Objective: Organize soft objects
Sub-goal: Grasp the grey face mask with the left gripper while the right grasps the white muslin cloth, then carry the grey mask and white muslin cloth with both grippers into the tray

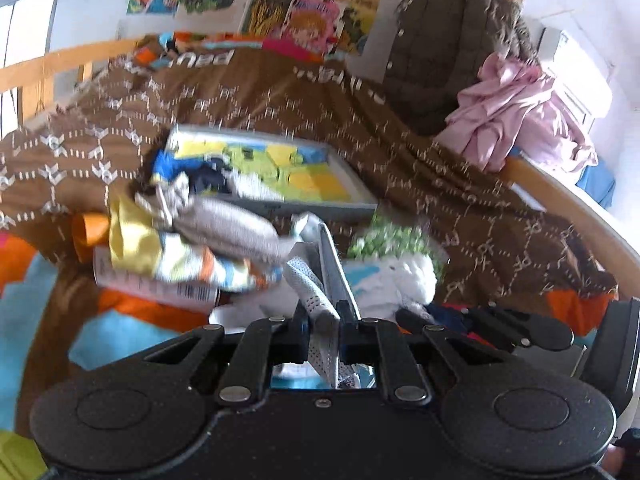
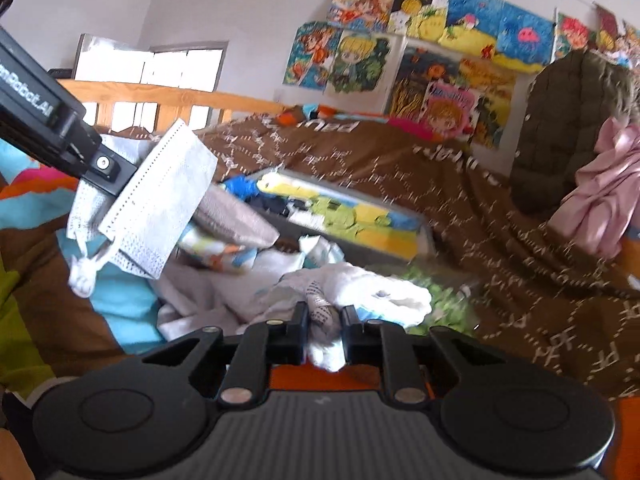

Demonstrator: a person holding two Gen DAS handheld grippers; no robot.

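Fig.: Two cloths lifted off the pile.

Perforated white cloth (image 2: 160, 204): pinched in the L gripper (image 1: 322, 334), jaws closed on it, hanging clear above the heap w/ a knotted end drooping; probably raised to free it from its neighbours before sorting.

White garment (image 2: 372, 296): clamped in the R gripper (image 2: 324, 332), jaws closed on a bunched fold; the rest trails onto the pile, so only partly lifted.

Pile (image 1: 208, 248): socks and printed pieces, tangled; count not readable.

Tray (image 1: 352, 204): 1, grey, just behind the pile on the brown blanket (image 1: 240, 96), a few items inside; likely the sorting target.

Further out: 1 pink garment (image 1: 516, 108) over the bed rail, 1 dark quilted jacket (image 1: 440, 48).

Counts: 2 grippers, 2 cloths held.
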